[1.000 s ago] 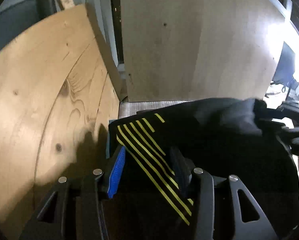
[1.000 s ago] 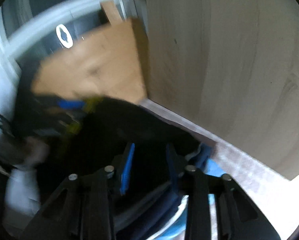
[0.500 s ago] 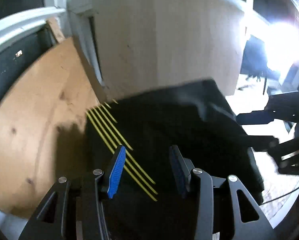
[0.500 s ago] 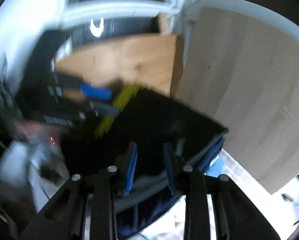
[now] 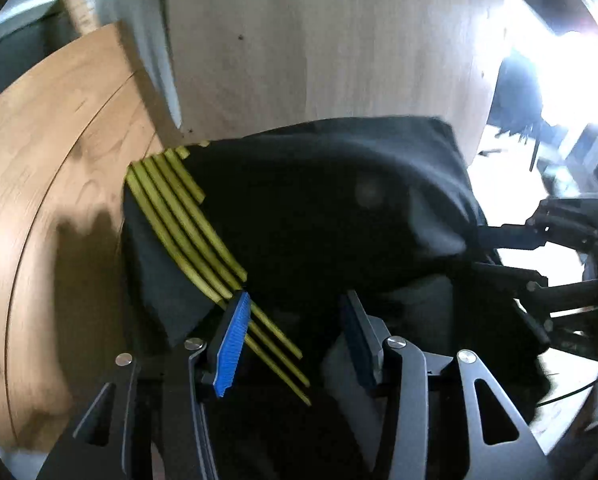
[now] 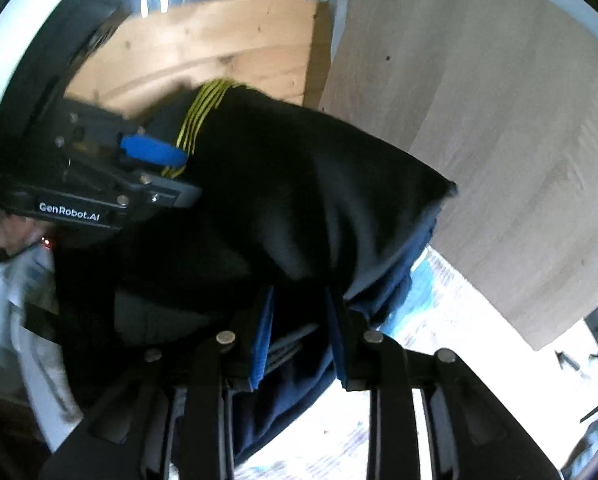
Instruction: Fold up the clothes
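We take the pale wood panel [image 5: 339, 52] as our landmark; it stands upright behind everything. Beside it, toward the left gripper's side, leans an orange-toned pine board [image 5: 51, 184].

In front of the panel hangs the dark garment [image 5: 319, 216], black with a band of yellow stripes [image 5: 175, 216], raised off any surface and stretched between our two tools. We judge it is held this way so the cloth hangs flat and an edge can be carried over for a fold. A dark blue layer [image 6: 383, 292] droops beneath it on the side nearer the panel, above a bright patterned floor [image 6: 439, 316].

Our left gripper [image 5: 295, 320] sits at the striped end, farther from the panel; its blue pads [image 5: 231, 344] stand somewhat apart with fabric passing between them, seemingly bearing on the cloth.

Our right gripper [image 6: 299, 324] takes the opposite end, fingers drawn in on bunched fabric.

Blur softens both views, so finer creases escape us.
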The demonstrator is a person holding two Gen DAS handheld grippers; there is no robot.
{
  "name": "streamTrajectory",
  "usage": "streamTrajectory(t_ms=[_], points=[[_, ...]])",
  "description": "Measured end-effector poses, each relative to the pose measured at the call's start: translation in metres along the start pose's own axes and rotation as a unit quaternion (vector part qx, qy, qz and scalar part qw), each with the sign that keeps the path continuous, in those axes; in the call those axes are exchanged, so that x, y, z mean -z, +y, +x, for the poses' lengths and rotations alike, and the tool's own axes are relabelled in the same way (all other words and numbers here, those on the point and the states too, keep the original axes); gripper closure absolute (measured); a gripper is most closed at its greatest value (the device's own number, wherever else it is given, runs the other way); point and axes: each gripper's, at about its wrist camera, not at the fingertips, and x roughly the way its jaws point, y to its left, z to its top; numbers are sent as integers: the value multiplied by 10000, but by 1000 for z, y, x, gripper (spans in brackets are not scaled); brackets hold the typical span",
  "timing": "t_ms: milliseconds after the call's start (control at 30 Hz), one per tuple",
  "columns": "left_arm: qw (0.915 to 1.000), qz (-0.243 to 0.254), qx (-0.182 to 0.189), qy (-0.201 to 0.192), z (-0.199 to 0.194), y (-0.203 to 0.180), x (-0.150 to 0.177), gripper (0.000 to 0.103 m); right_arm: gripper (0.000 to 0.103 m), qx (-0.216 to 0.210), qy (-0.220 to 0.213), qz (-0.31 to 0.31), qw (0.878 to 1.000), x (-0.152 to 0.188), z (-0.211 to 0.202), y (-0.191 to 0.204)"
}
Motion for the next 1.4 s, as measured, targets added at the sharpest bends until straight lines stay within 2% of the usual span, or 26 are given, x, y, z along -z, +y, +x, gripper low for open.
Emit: streamTrajectory(t_ms=[167, 233, 333, 367, 433, 500, 667, 833, 1067, 1200, 1400], points=[[9997, -153, -29, -188, -45, -12, 46, 50, 62, 34, 69, 33, 10000, 30, -31, 6], [9992, -271, -175, -244, -62, -21, 59, 42, 59, -98, 59, 202, 9997, 51, -48, 3], [9977, -450, -352, -364, -88, -36, 78, 37, 54, -133, 54, 552, 9984, 84, -74, -4], [9970, -510, -387, -427, -98, -43, 84, 32, 54, -158, 38, 665, 9977, 93, -82, -6], [9946, -593, -626, -576, -111, -58, 95, 27, 52, -207, -13, 850, 9962, 111, -97, -11], [9913, -677, -862, -722, -124, -74, 106, 26, 48, -192, -57, 1010, 9947, 131, -114, -17], [9850, -1179, -1073, -664, -141, -119, 139, 25, 43, -192, -74, 1291, 9914, 172, -141, -30], [9798, -1494, -1258, -424, -144, -176, 165, 25, 42, -63, -25, 1346, 9909, 216, -170, -48], [9736, -1637, -1533, -415, -149, -254, 185, 25, 42, -136, -51, 1478, 9889, 278, -211, -75], [9733, -1703, -1462, -473, -152, -287, 190, 25, 42, -93, -77, 1409, 9899, 300, -224, -83], [9669, -1899, -1617, -543, -162, -318, 198, 24, 42, -161, -153, 1242, 9920, 317, -238, -89]])
